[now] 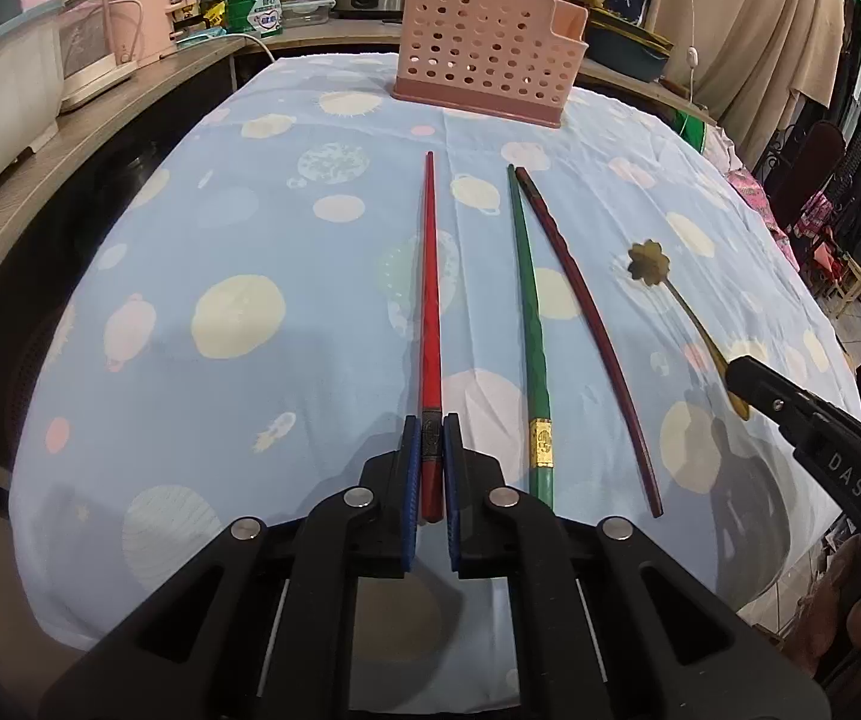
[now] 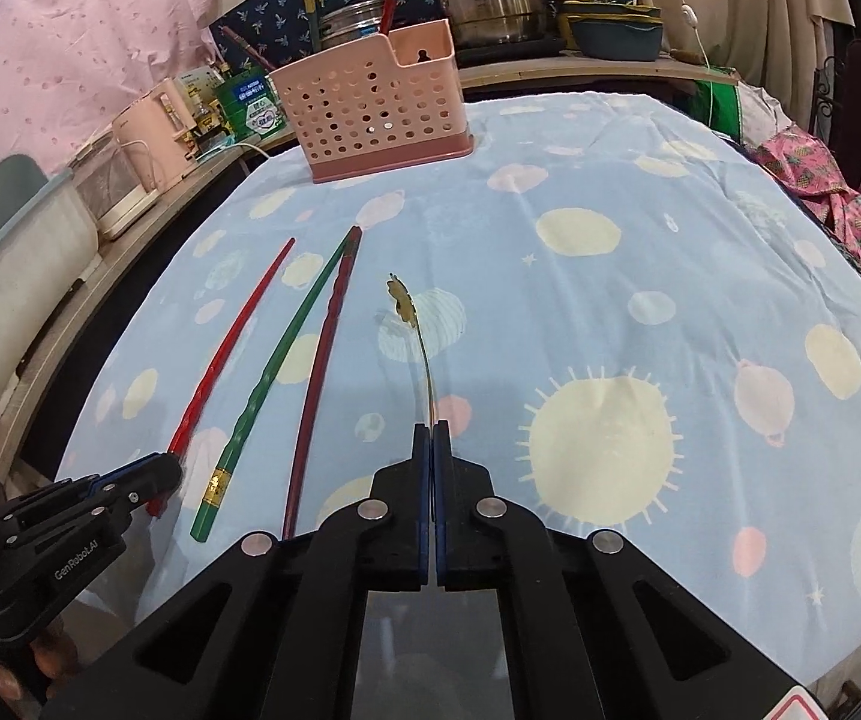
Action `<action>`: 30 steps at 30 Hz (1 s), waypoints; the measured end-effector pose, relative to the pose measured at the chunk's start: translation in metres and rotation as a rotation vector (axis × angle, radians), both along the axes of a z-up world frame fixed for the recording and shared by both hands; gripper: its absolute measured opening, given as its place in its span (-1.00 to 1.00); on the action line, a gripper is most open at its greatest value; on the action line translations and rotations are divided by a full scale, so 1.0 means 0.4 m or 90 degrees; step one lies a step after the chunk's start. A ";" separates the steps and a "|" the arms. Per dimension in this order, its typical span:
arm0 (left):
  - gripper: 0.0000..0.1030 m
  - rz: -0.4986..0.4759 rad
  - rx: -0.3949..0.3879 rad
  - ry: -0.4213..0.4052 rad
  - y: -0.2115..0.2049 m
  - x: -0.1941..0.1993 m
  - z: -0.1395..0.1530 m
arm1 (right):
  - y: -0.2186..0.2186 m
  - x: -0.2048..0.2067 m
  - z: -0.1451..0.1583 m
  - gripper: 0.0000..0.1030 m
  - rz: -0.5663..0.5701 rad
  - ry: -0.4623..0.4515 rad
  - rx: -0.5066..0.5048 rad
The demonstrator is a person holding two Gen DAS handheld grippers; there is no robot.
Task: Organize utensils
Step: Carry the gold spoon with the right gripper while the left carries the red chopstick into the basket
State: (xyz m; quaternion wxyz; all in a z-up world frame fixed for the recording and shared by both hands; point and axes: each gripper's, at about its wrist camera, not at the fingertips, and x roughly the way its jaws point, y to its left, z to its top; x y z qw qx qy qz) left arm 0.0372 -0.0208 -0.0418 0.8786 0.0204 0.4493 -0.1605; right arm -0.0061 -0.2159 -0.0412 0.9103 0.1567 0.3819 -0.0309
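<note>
The left gripper is clamped on the red chopstick at its thick end, near the tabletop's near edge. The right gripper is clamped on the handle of the gold flower-headed spoon. Both utensils point lengthwise toward the pink perforated holder at the far edge. The green chopstick and dark red chopstick lie between them.

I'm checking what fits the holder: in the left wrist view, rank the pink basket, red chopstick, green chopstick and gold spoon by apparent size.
1. pink basket
2. red chopstick and green chopstick, too alike to rank
3. gold spoon, partly hidden by the right gripper
</note>
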 end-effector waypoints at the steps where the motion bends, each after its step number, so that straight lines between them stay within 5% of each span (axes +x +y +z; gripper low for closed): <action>1: -0.87 0.002 -0.003 -0.002 0.003 -0.001 0.006 | -0.006 -0.006 0.005 -0.98 -0.004 -0.003 0.001; 16: -0.87 0.034 -0.061 -0.069 0.064 0.029 0.183 | -0.070 -0.038 0.139 -0.98 -0.038 -0.085 0.011; 30: -0.87 0.053 -0.079 -0.187 0.064 0.156 0.391 | -0.136 0.049 0.286 -0.98 -0.055 -0.156 0.005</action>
